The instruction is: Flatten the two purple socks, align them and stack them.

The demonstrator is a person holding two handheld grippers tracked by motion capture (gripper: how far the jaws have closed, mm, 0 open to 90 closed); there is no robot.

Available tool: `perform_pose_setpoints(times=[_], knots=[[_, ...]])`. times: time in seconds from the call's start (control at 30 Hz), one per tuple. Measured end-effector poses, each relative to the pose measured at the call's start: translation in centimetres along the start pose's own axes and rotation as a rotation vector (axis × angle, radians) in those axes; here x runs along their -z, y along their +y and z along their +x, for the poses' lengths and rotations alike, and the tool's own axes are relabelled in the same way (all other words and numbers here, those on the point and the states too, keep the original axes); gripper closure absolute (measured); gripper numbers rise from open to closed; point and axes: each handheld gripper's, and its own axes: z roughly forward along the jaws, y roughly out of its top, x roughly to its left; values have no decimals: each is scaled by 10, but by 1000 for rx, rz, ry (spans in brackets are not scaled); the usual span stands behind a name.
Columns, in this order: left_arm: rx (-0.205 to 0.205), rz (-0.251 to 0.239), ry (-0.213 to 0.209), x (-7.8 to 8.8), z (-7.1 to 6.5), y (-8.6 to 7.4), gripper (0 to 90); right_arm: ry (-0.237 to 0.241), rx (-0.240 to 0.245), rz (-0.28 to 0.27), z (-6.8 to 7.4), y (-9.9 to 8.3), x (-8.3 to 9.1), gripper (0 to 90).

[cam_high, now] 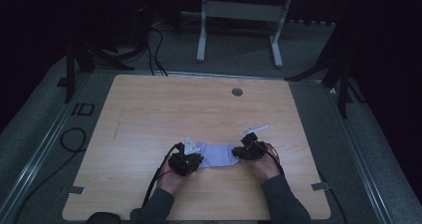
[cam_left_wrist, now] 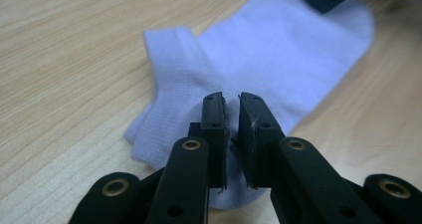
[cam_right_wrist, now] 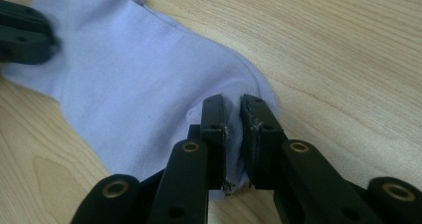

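A pale lilac ankle sock [cam_high: 217, 154] lies flat on the wooden table [cam_high: 199, 109], stretched between my two grippers. My left gripper [cam_high: 199, 159] is at the cuff and heel end; in the left gripper view its jaws [cam_left_wrist: 233, 104] stand nearly together over the sock [cam_left_wrist: 278, 50], with the heel edge pinched under them. My right gripper [cam_high: 237, 153] is at the toe end, and its jaws [cam_right_wrist: 233, 107] are shut on a bunched fold of the sock [cam_right_wrist: 129, 74]. Each gripper view shows the other gripper's black jaw tip on the sock's far end.
A round cable grommet [cam_high: 237, 91] sits near the table's far edge. A white-legged frame [cam_high: 239, 15] stands on the floor behind the table. Black cables [cam_high: 74, 139] loop on the floor at left. Bare wood lies around the sock.
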Motion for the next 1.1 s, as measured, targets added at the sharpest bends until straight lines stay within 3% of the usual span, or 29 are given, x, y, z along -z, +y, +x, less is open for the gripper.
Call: perform_pose_setpoints(times=[0.47, 0.63, 1.0, 1.1], knots=[[58, -33, -20, -3, 4, -6, 835, -11, 6, -2, 1, -1, 0, 823], [72, -37, -35, -4, 7, -6, 835, -52, 30, 1, 5, 0, 5, 856], [78, -39, -39, -3, 7, -7, 834, -83, 12, -42, -1, 0, 20, 865], [84, -41, -42, -3, 8, -7, 833, -108, 32, -34, -1, -2, 17, 813]])
